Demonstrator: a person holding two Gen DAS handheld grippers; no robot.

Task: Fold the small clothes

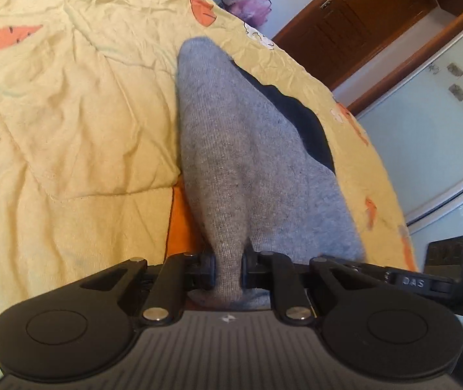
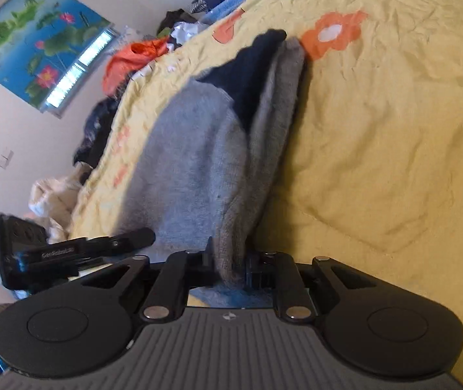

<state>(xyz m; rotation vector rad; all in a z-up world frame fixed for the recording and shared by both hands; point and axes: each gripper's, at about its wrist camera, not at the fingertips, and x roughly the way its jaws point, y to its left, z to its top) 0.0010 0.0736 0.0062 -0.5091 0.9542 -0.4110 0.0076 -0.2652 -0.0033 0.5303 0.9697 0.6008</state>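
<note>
Left tongs (image 1: pixel 228 268) and right tongs (image 2: pixel 231 268) each pinch the grey garment (image 1: pixel 231 162).

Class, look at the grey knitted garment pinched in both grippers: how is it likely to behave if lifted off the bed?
The grey garment is probably floppy: it bunches into soft folds where the left gripper and right gripper pinch it. It likely sags between them. Its fuzzy knit suggests it won't slip easily on the yellow quilt.

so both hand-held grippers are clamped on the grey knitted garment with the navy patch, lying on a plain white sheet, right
Not quite: the cover is a yellow quilted bedspread with orange flowers, as both wrist views show. Both the left hand-held gripper and right hand-held gripper are clamped on the grey knitted garment with the navy patch.
</note>
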